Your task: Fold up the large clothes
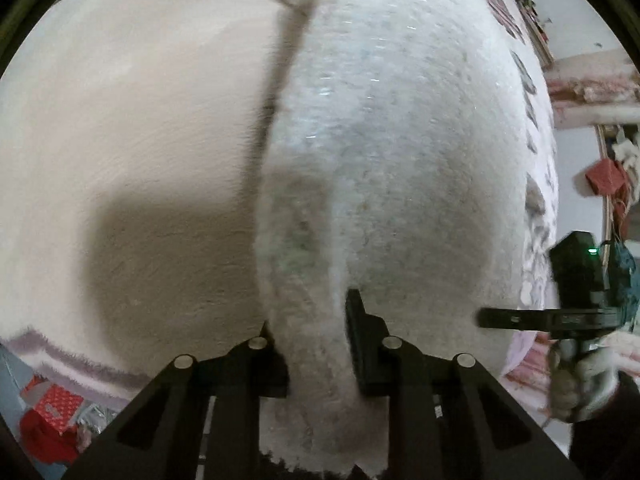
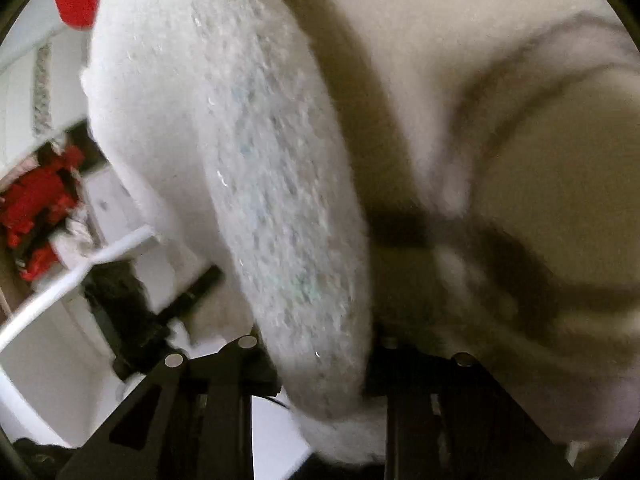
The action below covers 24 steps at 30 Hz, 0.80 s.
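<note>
The big fluffy white sweater (image 1: 400,152) fills the space in front of the left gripper (image 1: 316,344), squeezed between its fingers. The right gripper (image 1: 520,318) blocks the right side. There is bare cream blanket (image 1: 132,120) on the left. Red boxes (image 1: 52,412) sit low left.

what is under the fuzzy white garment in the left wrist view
The fuzzy white garment lies over a cream blanket with a purple stripe near its edge. Whatever the blanket rests on is covered, and the part directly beneath the garment is hidden.

Both wrist views close, sharing white garment (image 1: 400,160)
</note>
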Available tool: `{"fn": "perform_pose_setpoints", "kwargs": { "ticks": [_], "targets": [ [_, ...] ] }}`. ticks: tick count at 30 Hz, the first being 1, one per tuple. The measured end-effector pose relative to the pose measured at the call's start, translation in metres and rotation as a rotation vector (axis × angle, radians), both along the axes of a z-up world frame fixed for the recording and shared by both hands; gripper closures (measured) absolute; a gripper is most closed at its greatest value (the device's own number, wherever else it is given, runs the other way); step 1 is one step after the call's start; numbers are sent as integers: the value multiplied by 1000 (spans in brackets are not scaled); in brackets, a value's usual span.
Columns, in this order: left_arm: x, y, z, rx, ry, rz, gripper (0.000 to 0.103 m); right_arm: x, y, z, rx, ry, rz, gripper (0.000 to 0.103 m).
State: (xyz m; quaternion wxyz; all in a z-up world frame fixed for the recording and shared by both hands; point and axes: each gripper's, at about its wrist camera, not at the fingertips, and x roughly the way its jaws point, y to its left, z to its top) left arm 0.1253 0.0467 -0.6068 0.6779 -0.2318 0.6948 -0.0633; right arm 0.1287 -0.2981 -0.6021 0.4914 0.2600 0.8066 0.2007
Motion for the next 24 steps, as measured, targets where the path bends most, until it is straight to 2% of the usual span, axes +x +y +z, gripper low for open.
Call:
{"fn": "perform_pose_setpoints", "kwargs": {
  "ticks": [1, 2, 4, 7, 8, 10, 11, 12, 13, 14, 17, 18, 21, 23, 24],
  "targets": [
    [-2, 1, -3, 2, 0, 14, 84, 6, 0, 7, -66, 7, 44, 66],
    [-5, 0, -4, -3, 0, 26, 84, 9, -3, 14, -115, 11, 53, 66],
    [-5, -2, -5, -5, -2, 48, 84, 34, -12, 57, -181, -97, 27, 66],
    [-7, 3, -4, -4, -10, 63, 84, 78, 15, 112, -172, -264, 73, 67],
    [-8, 4, -5, -6, -11, 67, 84, 100, 44, 129, -150, -331, 141, 68],
    [-9, 4, -6, -10, -10, 80, 84, 129, 92, 139, -149, -416, 252, 77],
    [-8, 13, -4, -12, -10, 80, 84, 149, 129, 140, -164, -487, 325, 77],
    [-9, 13, -3, -9, -11, 78, 84, 162, 156, 136, -173, -512, 380, 79],
    [-10, 13, -2, -7, -14, 77, 84, 178, 187, 125, -216, -535, 440, 86],
    [-10, 13, -2, -8, -15, 78, 84, 190, 206, 114, -245, -529, 485, 86],
    [-12, 13, -4, -23, -21, 105, 84, 208, 257, 47, -376, -425, 686, 90],
    [-12, 15, -5, -28, -22, 119, 84, 213, 263, 34, -391, -405, 696, 91],
    [-12, 25, -6, -42, 11, 155, 81, 227, 272, 17, -379, -337, 663, 93],
    [-13, 30, 7, -33, 68, 181, 81, 234, 271, 23, -355, -292, 650, 93],
    [-15, 33, 19, -16, 76, 188, 81, 236, 266, 38, -328, -274, 638, 93]
  ]
}}
